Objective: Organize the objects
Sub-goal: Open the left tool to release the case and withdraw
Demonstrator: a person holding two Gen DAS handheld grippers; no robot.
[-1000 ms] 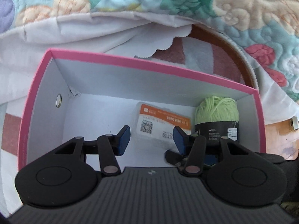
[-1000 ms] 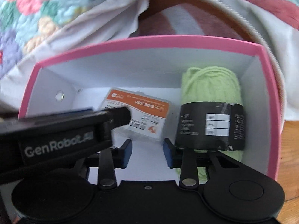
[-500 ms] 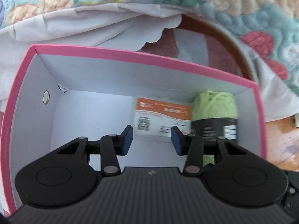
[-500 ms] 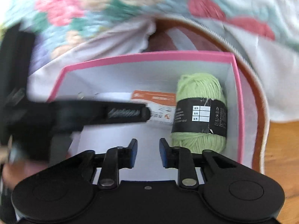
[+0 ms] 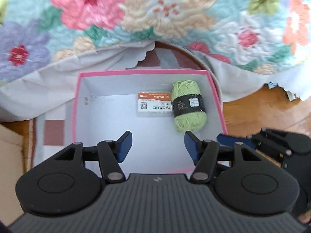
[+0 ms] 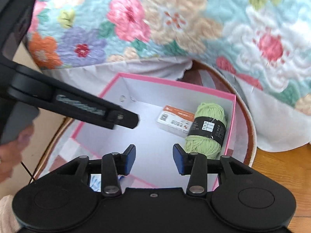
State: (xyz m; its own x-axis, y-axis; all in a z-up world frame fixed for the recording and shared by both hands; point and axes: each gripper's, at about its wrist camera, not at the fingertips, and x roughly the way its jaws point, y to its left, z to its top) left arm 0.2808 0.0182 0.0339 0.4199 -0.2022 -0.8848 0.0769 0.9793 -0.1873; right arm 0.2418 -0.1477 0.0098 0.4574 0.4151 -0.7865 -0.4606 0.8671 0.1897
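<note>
Pink-rimmed cardboard box with white interior (image 5: 76, 89) sits open on a round rug (image 6: 250, 120), which lies on a wooden floor (image 5: 252, 112). A floral quilted bedspread (image 5: 165, 13) hangs behind the box; its pale lining drapes down to the far rim.

Box contents: a skein of light green yarn with a black paper band (image 5: 188, 106) lies on its side in the far right corner of the box, running along the right wall. A small white packet with an orange header strip and a QR code (image 5: 154, 104) lies flat on the box floor just beside the yarn on its left, close to the far wall; whether the two touch cannot be told. The rest of the box floor is bare white card.

Left gripper (image 5: 158, 145): jaws apart, nothing between them, held above the near part of the box interior.

Right gripper (image 6: 154, 159): jaws apart, nothing held, above the near rim of the box. In the right wrist view the body of the left gripper crosses the left side of the frame over the box.
</note>
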